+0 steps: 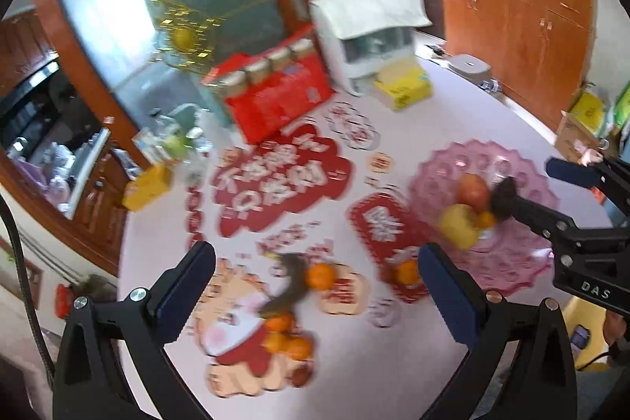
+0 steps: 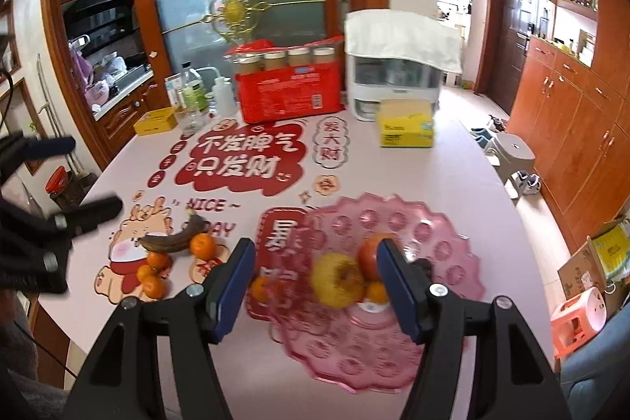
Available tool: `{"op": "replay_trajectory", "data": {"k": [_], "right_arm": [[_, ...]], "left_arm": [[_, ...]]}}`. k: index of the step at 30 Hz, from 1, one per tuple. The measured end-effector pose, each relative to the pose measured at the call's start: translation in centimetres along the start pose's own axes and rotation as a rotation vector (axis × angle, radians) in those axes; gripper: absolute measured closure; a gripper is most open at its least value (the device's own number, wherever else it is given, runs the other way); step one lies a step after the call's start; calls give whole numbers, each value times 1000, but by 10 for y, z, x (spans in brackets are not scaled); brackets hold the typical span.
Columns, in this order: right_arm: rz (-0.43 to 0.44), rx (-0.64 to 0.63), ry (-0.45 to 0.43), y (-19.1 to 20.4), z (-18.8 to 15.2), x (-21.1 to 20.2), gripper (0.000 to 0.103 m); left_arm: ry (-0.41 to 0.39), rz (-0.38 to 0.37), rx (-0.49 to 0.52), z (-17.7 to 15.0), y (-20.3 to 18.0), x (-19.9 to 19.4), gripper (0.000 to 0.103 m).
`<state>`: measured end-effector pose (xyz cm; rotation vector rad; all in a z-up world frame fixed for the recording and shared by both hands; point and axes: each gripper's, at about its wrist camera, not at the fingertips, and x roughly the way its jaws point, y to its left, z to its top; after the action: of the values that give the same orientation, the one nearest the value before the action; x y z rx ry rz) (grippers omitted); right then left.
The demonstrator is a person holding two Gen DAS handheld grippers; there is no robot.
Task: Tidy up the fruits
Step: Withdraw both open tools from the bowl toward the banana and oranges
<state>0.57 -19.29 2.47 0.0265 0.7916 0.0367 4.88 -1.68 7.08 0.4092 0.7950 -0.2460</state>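
A pink scalloped plate (image 2: 433, 235) (image 1: 512, 262) holds a yellow apple (image 2: 336, 280) (image 1: 458, 225), a red apple (image 2: 370, 254) (image 1: 472, 187) and a small tangerine (image 2: 376, 292). A dark item (image 2: 423, 264) in it is mostly hidden. My right gripper (image 2: 315, 248) (image 1: 539, 184) hangs open above the plate, holding nothing. One tangerine (image 2: 262, 288) (image 1: 407, 271) lies on the table just left of the plate. Further left lie a dark overripe banana (image 1: 289, 282) (image 2: 173, 241) and several tangerines (image 1: 283, 337) (image 2: 151, 274). My left gripper (image 1: 315, 250) (image 2: 78, 176) is open and empty above them.
At the table's far side stand a red pack of jars (image 2: 289, 93), a cloth-covered white appliance (image 2: 397, 65), a yellow tissue box (image 2: 405, 124), bottles (image 2: 193, 97) and a small yellow box (image 2: 155, 121). Stools (image 2: 577, 317) and a cardboard box (image 2: 590, 266) sit on the floor to the right.
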Motion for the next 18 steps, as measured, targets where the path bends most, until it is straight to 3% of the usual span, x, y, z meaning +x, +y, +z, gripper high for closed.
{"op": "replay_trajectory", "data": {"k": [5,9,18], "right_arm": [[18,1,9,33,4,12,39],[28,6,59,60,1,34,39],[19,-14,169,111,-10,87,39]], "left_arm": [[-8,35,-25,0,53,4,1],[30,21,-34,-10,82,26,1],[189,-141,-12,-51,100,112,1]]}}
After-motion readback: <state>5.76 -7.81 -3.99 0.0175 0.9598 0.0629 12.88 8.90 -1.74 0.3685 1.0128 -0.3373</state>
